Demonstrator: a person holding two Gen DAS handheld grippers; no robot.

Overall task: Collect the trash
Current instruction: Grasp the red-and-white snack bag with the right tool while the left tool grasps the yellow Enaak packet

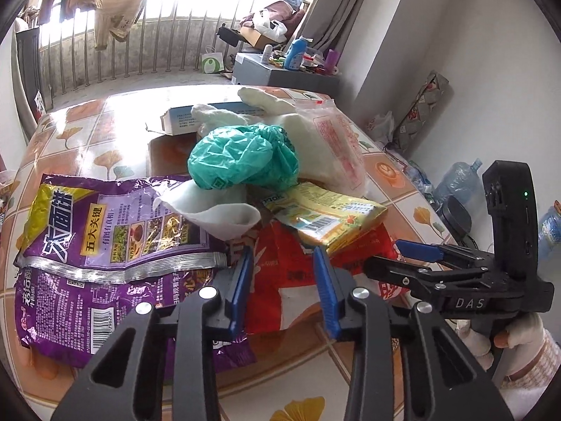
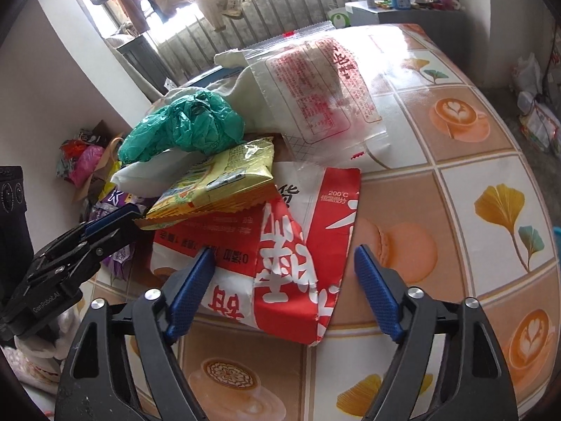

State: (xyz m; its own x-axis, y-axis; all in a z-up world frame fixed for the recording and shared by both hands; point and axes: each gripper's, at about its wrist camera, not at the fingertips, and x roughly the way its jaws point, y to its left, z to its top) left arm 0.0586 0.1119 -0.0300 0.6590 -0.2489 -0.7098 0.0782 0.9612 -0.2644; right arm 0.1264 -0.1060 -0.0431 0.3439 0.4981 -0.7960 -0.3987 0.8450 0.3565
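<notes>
A heap of trash lies on the table: a purple snack bag (image 1: 105,245) at the left, a crumpled green plastic bag (image 1: 242,158) on top, a yellow packet (image 1: 326,214), a red and white bag (image 2: 280,245) under it, and a clear bag with red print (image 2: 322,84) behind. My left gripper (image 1: 282,277) is open over the red and white bag's near edge. My right gripper (image 2: 284,284) is open with its fingers either side of the same bag. It also shows in the left wrist view (image 1: 417,252), at the right of the heap.
A blue and white carton (image 1: 196,115) and white cloth (image 1: 224,115) lie at the back of the heap. The tiled tablecloth (image 2: 473,210) stretches to the right. A window with railings (image 1: 140,42), a cluttered grey cabinet (image 1: 280,70) and water bottles (image 1: 459,179) lie beyond.
</notes>
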